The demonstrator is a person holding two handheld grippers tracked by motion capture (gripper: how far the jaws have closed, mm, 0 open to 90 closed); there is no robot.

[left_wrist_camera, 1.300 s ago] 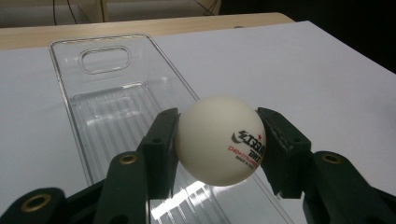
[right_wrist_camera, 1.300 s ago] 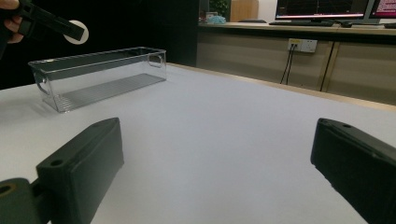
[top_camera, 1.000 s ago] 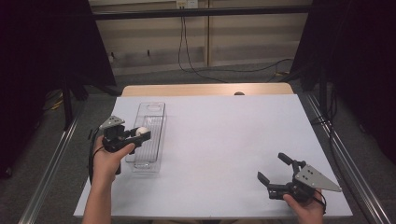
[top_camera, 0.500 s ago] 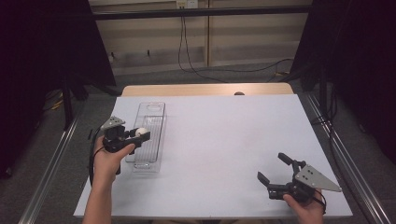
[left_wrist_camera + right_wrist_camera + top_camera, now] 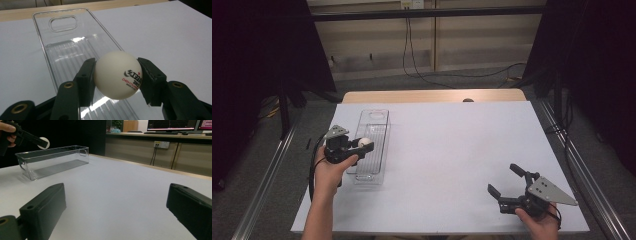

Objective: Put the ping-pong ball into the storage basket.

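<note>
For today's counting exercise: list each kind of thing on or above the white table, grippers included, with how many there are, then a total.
White ping-pong ball, held in the left gripper: 1
Clear plastic tray: 1
Grippers, counting the left one and the open right gripper: 2
Total: 4

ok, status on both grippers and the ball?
Left gripper shut on white table-tennis ball, above clear plastic bin. Right gripper open, empty, near the table's front edge. Nothing in the way.
</note>
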